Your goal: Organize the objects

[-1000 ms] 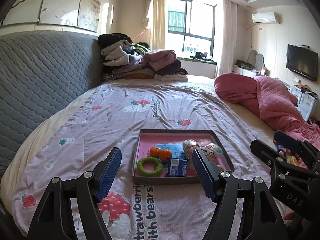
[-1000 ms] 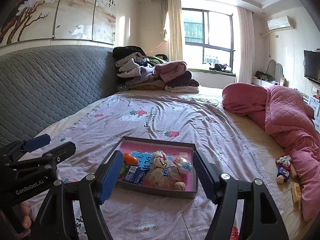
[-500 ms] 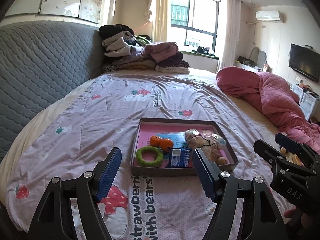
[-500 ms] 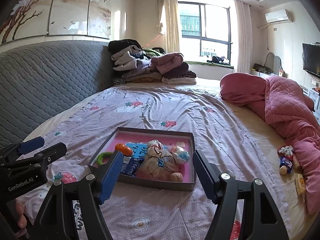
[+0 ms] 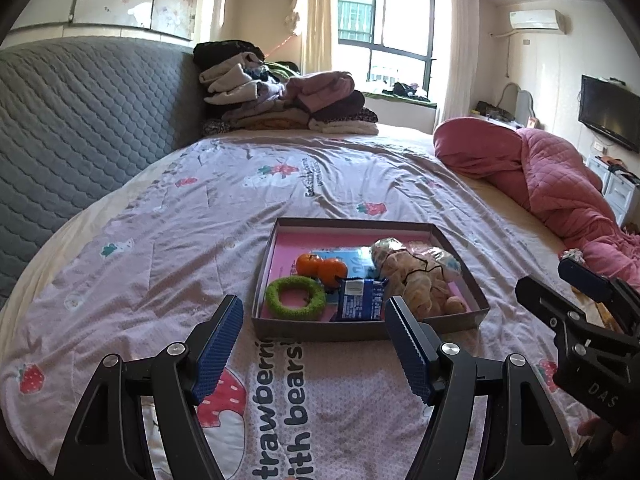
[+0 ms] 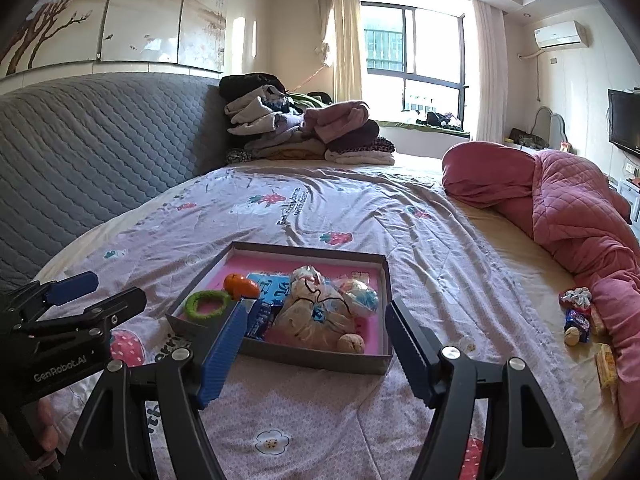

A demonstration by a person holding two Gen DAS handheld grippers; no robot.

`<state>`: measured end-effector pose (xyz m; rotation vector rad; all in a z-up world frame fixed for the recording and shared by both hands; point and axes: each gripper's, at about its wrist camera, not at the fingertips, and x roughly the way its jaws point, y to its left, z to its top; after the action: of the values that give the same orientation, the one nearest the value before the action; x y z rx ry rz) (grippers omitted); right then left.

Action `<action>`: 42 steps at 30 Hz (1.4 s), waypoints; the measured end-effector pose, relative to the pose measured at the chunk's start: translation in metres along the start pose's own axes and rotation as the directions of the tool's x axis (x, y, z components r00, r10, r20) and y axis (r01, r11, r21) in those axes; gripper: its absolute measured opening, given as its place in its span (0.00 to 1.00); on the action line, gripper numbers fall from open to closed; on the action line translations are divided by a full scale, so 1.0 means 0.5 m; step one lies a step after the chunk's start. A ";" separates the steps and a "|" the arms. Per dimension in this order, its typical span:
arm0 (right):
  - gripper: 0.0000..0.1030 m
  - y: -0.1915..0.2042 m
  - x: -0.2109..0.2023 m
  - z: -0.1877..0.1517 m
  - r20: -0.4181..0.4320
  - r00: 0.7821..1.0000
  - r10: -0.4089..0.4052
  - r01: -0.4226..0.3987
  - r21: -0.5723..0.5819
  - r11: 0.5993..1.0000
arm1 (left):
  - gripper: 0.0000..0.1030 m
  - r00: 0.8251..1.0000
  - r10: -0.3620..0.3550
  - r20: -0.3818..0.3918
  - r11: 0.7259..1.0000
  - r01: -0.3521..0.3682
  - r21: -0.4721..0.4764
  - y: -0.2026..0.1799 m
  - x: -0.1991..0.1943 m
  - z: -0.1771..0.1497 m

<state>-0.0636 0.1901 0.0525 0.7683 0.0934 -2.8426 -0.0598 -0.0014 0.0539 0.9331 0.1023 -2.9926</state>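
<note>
A shallow box with a pink floor lies on the bed. In it are a green ring, two oranges, a blue snack packet, a blue card and a clear bag of toys. My left gripper is open and empty, just short of the box's near wall. My right gripper is open and empty at the box's near right corner. A rope toy, candies and a yellow packet lie loose at the right.
A pink quilt is bunched along the right side. Folded clothes are stacked at the far end. A grey padded headboard runs along the left. A TV hangs at the right.
Both grippers have drawn slightly nearer to the box and tilted down a little. Both stay open and empty. Nothing in the box has moved.
</note>
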 end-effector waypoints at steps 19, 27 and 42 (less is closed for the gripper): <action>0.69 -0.015 0.050 -0.062 -0.033 0.999 -0.016 0.017 0.026 1.000 | 0.72 1.000 0.012 -0.022 1.000 -0.011 0.026 -0.011 0.047 -0.045; 0.69 -0.013 0.061 -0.079 -0.030 0.999 -0.013 0.014 0.026 1.000 | 0.72 1.000 0.012 -0.020 0.999 -0.011 0.034 -0.014 0.062 -0.059; 0.69 -0.009 0.098 -0.121 -0.068 0.997 -0.029 0.030 0.019 0.999 | 0.72 0.998 0.039 -0.041 0.998 -0.037 0.041 -0.005 0.111 -0.091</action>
<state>-0.0761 0.1927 -0.0242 0.8747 0.0876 -2.8496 -0.0798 0.0050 -0.0146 0.9895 0.0250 -2.9518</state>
